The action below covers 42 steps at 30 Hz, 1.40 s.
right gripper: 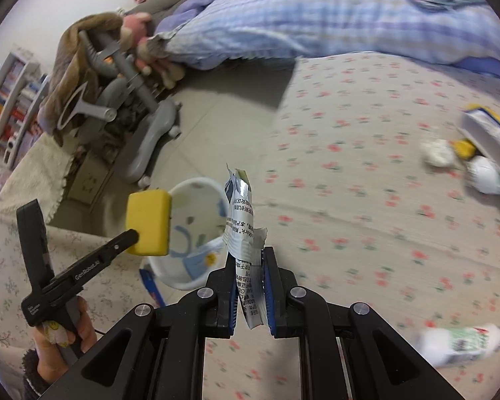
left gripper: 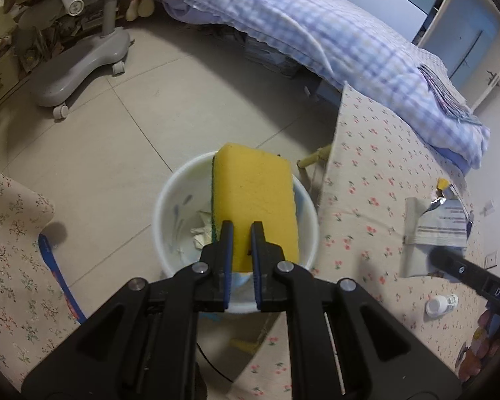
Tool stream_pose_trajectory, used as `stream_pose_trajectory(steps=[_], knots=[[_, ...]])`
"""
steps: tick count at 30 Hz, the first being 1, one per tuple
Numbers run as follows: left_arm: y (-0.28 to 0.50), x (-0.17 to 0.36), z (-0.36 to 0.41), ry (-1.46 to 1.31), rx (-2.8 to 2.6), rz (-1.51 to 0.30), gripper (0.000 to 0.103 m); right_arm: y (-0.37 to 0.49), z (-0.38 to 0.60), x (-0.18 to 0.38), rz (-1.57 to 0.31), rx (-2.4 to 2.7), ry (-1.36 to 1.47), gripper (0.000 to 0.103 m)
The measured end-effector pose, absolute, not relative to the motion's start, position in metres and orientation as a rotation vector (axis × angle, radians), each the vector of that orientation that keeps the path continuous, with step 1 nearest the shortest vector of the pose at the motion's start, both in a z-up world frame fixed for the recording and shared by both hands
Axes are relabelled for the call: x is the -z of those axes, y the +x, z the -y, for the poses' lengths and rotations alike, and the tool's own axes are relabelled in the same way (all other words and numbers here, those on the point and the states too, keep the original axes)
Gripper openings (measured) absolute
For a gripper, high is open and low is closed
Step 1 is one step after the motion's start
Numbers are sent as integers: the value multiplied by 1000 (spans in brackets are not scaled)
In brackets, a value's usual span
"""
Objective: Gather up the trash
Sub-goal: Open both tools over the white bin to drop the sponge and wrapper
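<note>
My left gripper [left gripper: 240, 228] is shut on a yellow sponge [left gripper: 256, 206] with a green scouring side, held over the white waste bin [left gripper: 170, 196] on the floor. Crumpled paper [left gripper: 201, 230] lies inside the bin. The right wrist view shows the same sponge [right gripper: 148, 221] in the left gripper [right gripper: 133, 235] above the bin [right gripper: 196, 206]. My right gripper [right gripper: 250, 253] is shut on a torn silver foil wrapper [right gripper: 241, 213] with printed text, held upright just right of the bin. In the left wrist view that wrapper [left gripper: 440, 223] and the right gripper's finger [left gripper: 450, 263] appear at the right.
A table with a flowered cloth [right gripper: 366, 173] carries a white bottle [right gripper: 456, 343], a box [right gripper: 490, 136], a paper wad [right gripper: 438, 153] and another small white bottle [left gripper: 441, 304]. A bed with a checked quilt [left gripper: 316, 33] and a grey wheeled chair [left gripper: 80, 66] stand beyond. A hand [right gripper: 63, 330] holds the left gripper.
</note>
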State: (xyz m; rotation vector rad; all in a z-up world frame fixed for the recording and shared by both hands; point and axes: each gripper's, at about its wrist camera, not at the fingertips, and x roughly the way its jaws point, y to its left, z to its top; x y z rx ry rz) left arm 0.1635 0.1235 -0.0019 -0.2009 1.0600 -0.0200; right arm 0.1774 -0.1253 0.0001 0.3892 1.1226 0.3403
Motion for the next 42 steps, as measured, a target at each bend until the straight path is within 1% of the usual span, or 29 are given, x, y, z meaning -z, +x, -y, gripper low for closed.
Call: stream_pose_trajectory(steps=[3,4,5,6,7,8,10,14,20,21,22,23,24,25,26,31,35,42], knots=[[170,3,-135,-203,-16,-1039,14,186,104,6,-1124,-370,382,14],[172,5,-140,-201,-29,-1041,20,191,97,9,-1126,-381,380,14],[175,8,-144,-204,-40,-1058,39,192,93,10,-1126,-387,378,14],[176,12,-149,-214,-48,-1078,52,195,87,13,-1128,-397,375,14],[176,13,-153,-219,-64,-1082,74,197,83,15,-1129,-402,374,14],[175,13,-157,-220,-87,-1078,81,199,79,17,-1130,-407,374,14],[173,12,-163,-208,-110,-1071,81,205,72,22,-1132,-417,376,14],[166,12,-177,-213,-161,-1072,88,217,60,34,-1140,-430,375,14],[158,16,-197,-233,-212,-1098,91,228,38,53,-1168,-457,395,19],[156,16,-199,-237,-218,-1098,92,229,35,54,-1170,-462,392,24],[155,15,-201,-239,-222,-1096,96,229,33,54,-1172,-465,387,28],[154,15,-201,-240,-224,-1095,101,229,31,55,-1173,-467,385,47],[152,14,-202,-240,-223,-1091,102,228,30,53,-1175,-464,386,74],[151,13,-201,-238,-223,-1088,102,226,30,50,-1165,-459,388,82],[151,11,-200,-237,-221,-1086,102,224,31,45,-1146,-458,390,84],[148,9,-194,-229,-200,-1088,102,211,46,25,-1107,-455,377,84],[148,9,-181,-202,-186,-1110,102,198,69,16,-1110,-395,344,84],[147,8,-133,-100,-90,-1129,102,167,145,3,-1155,-204,283,84]])
